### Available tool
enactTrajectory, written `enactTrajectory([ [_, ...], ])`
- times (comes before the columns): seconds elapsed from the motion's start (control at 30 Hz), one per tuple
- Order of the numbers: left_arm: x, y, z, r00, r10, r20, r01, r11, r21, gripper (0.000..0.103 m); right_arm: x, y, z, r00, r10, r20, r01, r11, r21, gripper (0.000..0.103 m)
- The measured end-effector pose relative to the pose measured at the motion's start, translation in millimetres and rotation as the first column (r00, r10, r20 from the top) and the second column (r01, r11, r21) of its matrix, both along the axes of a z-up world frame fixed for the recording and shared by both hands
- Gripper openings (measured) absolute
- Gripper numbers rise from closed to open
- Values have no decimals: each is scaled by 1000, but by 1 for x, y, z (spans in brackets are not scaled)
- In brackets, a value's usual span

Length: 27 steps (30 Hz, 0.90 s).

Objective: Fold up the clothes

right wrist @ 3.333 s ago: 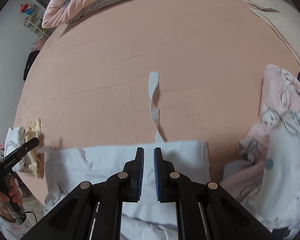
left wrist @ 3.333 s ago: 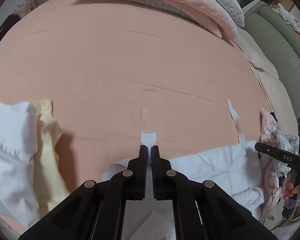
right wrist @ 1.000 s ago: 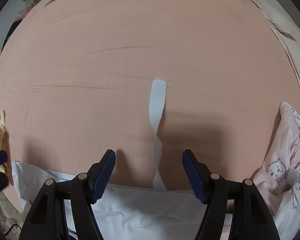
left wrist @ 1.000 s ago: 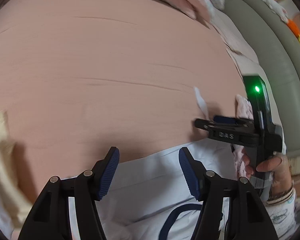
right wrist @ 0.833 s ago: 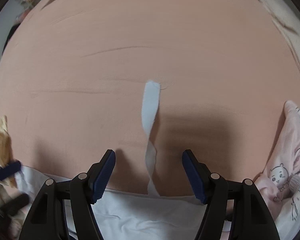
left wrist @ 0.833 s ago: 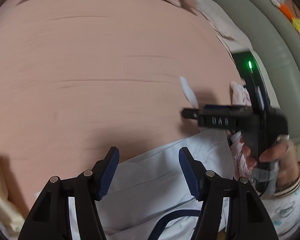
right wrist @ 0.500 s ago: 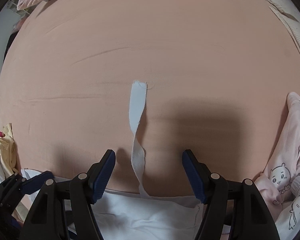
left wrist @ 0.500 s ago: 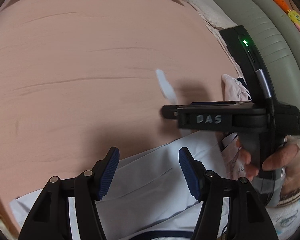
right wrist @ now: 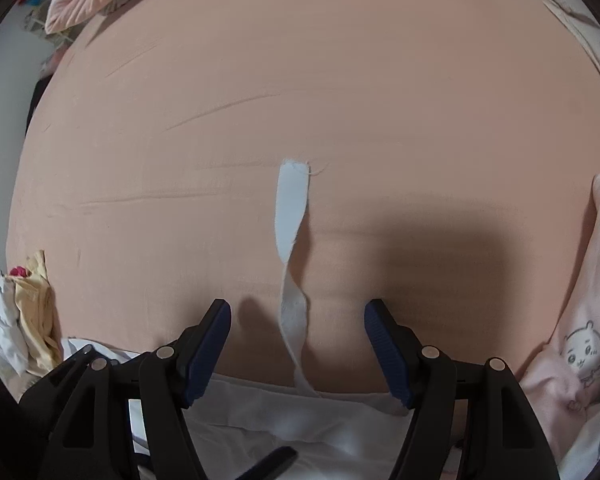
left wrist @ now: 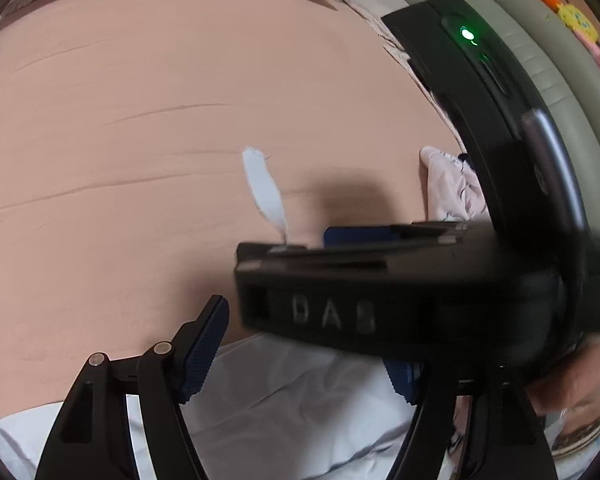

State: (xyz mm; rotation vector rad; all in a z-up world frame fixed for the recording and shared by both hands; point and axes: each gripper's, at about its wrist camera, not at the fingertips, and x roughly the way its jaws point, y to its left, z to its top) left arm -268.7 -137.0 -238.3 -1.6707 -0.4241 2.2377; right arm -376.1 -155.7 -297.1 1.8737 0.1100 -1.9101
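Peach sheets covered the bed [right wrist: 340, 80] beneath me. My right hand-held gripper [right wrist: 298, 354] stood wide and empty above the white garment [right wrist: 284, 416], its twisted strap [right wrist: 292, 216] running out between the jaws. My left hand-held gripper [left wrist: 300, 360] was opening over that same garment, nothing between its fingers. Pink printed clothes [right wrist: 580, 344] lay just beside.

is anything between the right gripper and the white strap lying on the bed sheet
Nothing visible. The open right gripper points down with the twisted white fabric strap of the white garment lying on the peach bed sheet directly between its fingers, untouched. The left gripper sits off to the side, not in the path.
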Motion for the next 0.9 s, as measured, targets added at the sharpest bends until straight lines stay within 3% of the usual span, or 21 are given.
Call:
enactTrajectory([
  [0.23, -12, 11, -14, 1000, 18, 20, -18, 1000, -3, 70, 4, -2, -5, 998, 56, -21, -57, 998, -36, 68],
  [0.3, -14, 13, -20, 999, 14, 29, -14, 1000, -2, 70, 7, -2, -7, 996, 75, -41, -76, 996, -36, 61],
  [0.37, -14, 18, -21, 1000, 16, 9, -16, 1000, -22, 70, 8, -2, -6, 994, 83, -74, -84, 996, -7, 42],
  [0.5, -15, 35, -19, 999, -11, -35, 9, 998, -68, 68, 9, 8, -9, 994, 37, -105, -40, 999, -26, 18],
  [0.57, -17, 45, -19, 998, -35, -55, 30, 995, -92, 61, 8, 15, -11, 994, 8, -113, -14, 999, -53, 11],
  [0.63, -19, 57, -19, 995, -68, -79, 59, 992, -109, 41, 8, 19, -13, 994, -20, -108, 10, 996, -90, 9],
  [0.73, -21, 63, -20, 993, -83, -83, 74, 992, -105, 24, 7, 23, -16, 993, -51, -104, 37, 990, -134, 5],
  [0.9, -21, 60, -18, 993, -77, -95, 69, 994, -81, 14, 7, 20, -15, 992, -73, -105, 54, 984, -170, 4],
])
